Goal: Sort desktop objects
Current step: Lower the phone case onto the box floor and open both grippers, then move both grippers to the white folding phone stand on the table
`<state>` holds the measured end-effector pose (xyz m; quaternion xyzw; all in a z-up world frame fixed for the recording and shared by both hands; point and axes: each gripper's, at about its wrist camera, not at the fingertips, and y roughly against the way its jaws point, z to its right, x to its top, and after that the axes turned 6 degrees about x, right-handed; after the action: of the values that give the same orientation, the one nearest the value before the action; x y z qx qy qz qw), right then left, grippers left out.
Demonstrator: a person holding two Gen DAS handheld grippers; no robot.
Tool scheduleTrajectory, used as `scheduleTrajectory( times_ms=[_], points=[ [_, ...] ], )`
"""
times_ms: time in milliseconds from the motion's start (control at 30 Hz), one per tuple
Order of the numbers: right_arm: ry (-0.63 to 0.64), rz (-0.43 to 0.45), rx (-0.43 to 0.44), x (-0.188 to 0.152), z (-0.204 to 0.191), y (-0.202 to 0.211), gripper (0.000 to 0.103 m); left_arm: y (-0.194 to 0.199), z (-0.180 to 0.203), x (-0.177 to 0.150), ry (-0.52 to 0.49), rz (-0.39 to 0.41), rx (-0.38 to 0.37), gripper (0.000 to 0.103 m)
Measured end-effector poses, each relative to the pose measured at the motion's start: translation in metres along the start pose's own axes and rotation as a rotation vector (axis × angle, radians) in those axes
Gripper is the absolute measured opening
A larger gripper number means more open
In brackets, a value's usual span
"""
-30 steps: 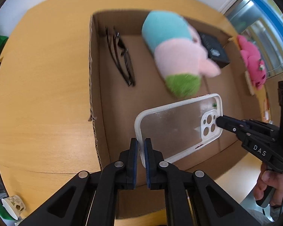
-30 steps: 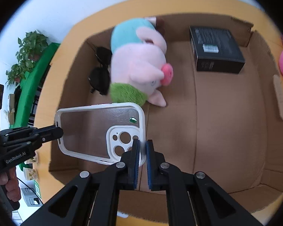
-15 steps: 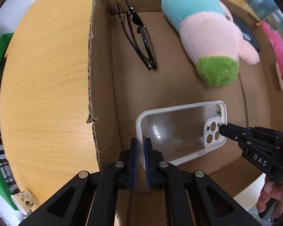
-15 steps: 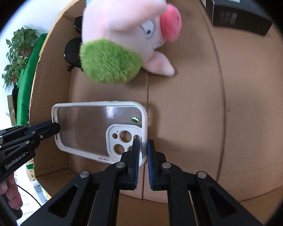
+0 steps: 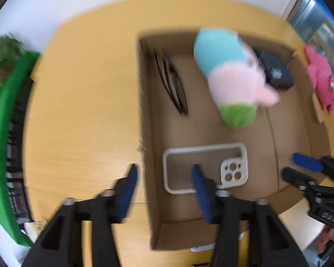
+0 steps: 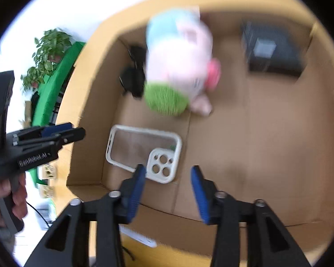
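A clear phone case with a white rim lies flat on the floor of the cardboard box, near its front left corner; it also shows in the right wrist view. My left gripper is open and empty above the box's left wall. My right gripper is open and empty above the case's camera end; it shows at the right edge of the left wrist view.
In the box lie a pink, blue and green plush pig, folded black sunglasses and a black box. A pink plush lies beyond the box's right wall. The box stands on a round wooden table.
Both grippers have opened and let go of the phone case, which now lies on the box floor. Both grippers have pulled back and up.
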<state>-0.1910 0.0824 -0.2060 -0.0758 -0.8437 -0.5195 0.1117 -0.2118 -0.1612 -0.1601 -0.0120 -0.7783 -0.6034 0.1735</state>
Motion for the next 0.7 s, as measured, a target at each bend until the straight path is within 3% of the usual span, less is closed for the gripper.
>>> scheduleTrajectory(
  times_ms=[67, 100, 167, 233, 367, 400, 433, 467, 500, 600, 633, 667, 700],
  points=[
    [0.085, 0.080, -0.095, 0.001, -0.018, 0.038, 0.067, 0.036, -0.010, -0.009, -0.010, 0.123, 0.002, 0.084],
    [0.104, 0.121, -0.122, 0.001, -0.024, 0.056, 0.074, 0.056, -0.014, -0.016, -0.008, 0.188, 0.004, 0.087],
    [0.103, 0.179, -0.135, -0.002, -0.031, 0.083, 0.078, 0.076, -0.032, -0.015, -0.010, 0.266, 0.041, 0.101],
    [0.083, 0.204, -0.151, -0.003, -0.034, 0.099, 0.078, 0.098, -0.031, -0.023, 0.015, 0.319, 0.068, 0.102],
    [0.051, 0.228, -0.173, -0.011, -0.034, 0.116, 0.078, 0.123, -0.037, -0.026, 0.048, 0.357, -0.016, 0.099],
    [0.053, 0.227, -0.168, -0.014, -0.034, 0.117, 0.073, 0.130, -0.038, -0.032, 0.053, 0.381, -0.055, 0.091],
    [0.073, 0.233, -0.170, -0.021, -0.037, 0.121, 0.034, 0.133, -0.037, -0.037, 0.042, 0.398, -0.102, 0.032],
    [0.103, 0.238, -0.191, -0.026, -0.043, 0.128, 0.006, 0.135, -0.033, -0.040, 0.013, 0.382, -0.158, 0.004],
    [0.128, 0.231, -0.211, -0.030, -0.048, 0.129, 0.008, 0.138, -0.029, -0.044, 0.000, 0.364, -0.184, 0.000],
    [0.124, 0.220, -0.214, -0.039, -0.055, 0.133, 0.008, 0.148, -0.023, -0.052, 0.005, 0.384, -0.141, 0.001],
    [0.121, 0.226, -0.224, -0.041, -0.057, 0.136, 0.020, 0.148, -0.023, -0.054, -0.122, 0.381, -0.266, 0.012],
    [0.115, 0.231, -0.224, -0.043, -0.057, 0.139, 0.031, 0.148, -0.022, -0.054, -0.117, 0.367, -0.282, 0.041],
    [0.107, 0.242, -0.213, -0.045, -0.057, 0.144, 0.055, 0.148, -0.024, -0.054, -0.102, 0.361, -0.288, 0.061]
  ],
)
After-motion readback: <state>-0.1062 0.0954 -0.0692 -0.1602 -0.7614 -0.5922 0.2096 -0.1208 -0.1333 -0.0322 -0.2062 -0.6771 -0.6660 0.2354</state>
